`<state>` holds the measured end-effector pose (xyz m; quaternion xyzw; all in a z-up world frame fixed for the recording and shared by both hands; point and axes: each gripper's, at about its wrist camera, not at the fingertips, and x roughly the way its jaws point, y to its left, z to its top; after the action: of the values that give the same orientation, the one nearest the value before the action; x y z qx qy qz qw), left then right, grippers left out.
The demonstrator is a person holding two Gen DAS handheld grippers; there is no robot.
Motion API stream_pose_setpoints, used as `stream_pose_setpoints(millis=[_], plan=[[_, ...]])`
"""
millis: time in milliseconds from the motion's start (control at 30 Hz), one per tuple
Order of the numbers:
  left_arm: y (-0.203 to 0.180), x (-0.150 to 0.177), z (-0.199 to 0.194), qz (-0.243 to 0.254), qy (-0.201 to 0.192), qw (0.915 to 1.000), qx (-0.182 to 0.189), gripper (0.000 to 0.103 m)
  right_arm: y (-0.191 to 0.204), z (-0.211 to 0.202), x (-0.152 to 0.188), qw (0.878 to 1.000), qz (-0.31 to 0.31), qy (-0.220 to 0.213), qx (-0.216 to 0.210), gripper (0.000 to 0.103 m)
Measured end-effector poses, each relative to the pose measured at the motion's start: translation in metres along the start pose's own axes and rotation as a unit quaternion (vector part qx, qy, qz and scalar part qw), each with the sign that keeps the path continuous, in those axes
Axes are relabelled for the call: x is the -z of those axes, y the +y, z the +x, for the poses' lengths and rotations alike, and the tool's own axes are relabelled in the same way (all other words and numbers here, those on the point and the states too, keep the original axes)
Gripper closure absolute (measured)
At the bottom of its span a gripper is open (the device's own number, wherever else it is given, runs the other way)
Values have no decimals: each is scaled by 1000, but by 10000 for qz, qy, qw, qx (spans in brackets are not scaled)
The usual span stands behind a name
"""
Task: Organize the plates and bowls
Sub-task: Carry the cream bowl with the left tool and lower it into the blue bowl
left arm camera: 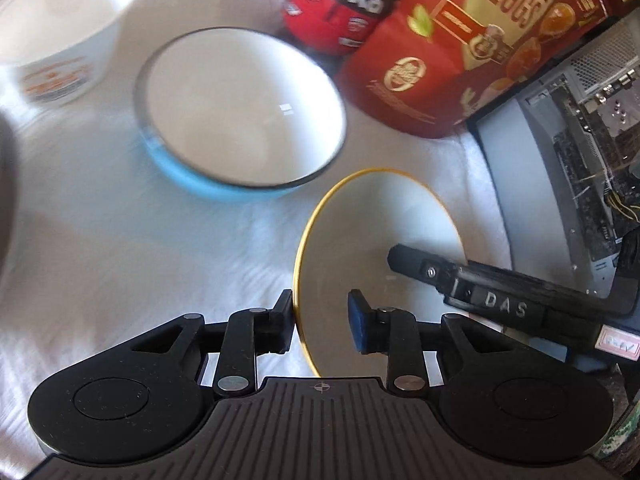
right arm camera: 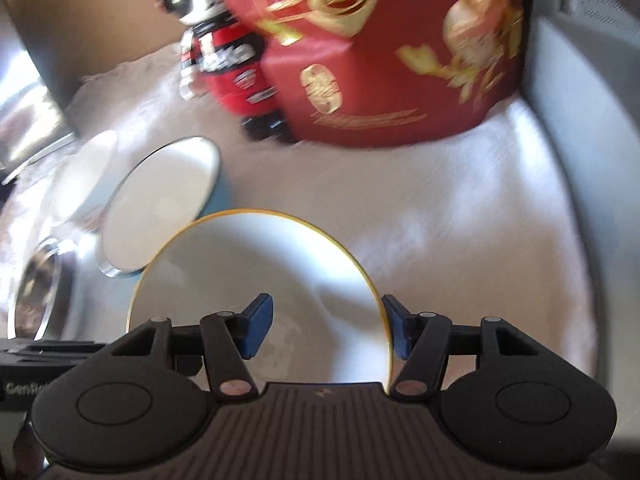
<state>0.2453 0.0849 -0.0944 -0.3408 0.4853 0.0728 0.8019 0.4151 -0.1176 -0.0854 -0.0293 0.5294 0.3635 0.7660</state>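
The gold-rimmed white bowl (right arm camera: 256, 280) sits near the front of the white cloth (right arm camera: 440, 220), straddled at opposite edges by both tools. The right gripper (right arm camera: 328, 330) points steeply down over it with its jaws apart: the left blue pad lies inside the bowl and the right pad just outside the rim, and whether either presses the wall cannot be told. The left gripper (left arm camera: 322, 324) also angles down at the same bowl (left arm camera: 380, 248), one finger outside the gold rim and touching or nearly touching it, the blue-padded finger (left arm camera: 359, 322) inside and clear of the wall, so its jaws stand apart around the rim. In the left wrist view the right tool's black finger reaches over the bowl's right side. Three bowls are visible in all: this one, a blue bowl with a dark rim and white inside (left arm camera: 244, 112) just beyond it to the left, and a white printed bowl (left arm camera: 60, 28) farther left. Behind them stand one red jar (left arm camera: 340, 4) and one red quail-egg box (left arm camera: 480, 40); an open computer case (left arm camera: 568, 152) lies at the right edge.
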Motion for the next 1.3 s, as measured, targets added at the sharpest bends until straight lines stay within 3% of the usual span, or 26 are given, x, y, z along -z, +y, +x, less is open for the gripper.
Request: stream_pose_setpoints(millis=[267,433,800,1167,1300], plan=[[38,20,-41,-145,-174,9995,-207,72,41,0,31,9967,-28,458,-668,43],[62,22,-47,-265,-222,9990,-278,73,67,1,48,9943,-227,560,-875,43],[75,19,-46,-380,-200,9990,-86,72,81,7,51,9960,-159,366,-794,42],[89,-4,-46,-134,-293,9995,-7,72,91,7,64,9943,253,521,-900,41],[90,-2,-47,12,-275,9996,-8,72,99,4,69,9963,199,397,-742,41]])
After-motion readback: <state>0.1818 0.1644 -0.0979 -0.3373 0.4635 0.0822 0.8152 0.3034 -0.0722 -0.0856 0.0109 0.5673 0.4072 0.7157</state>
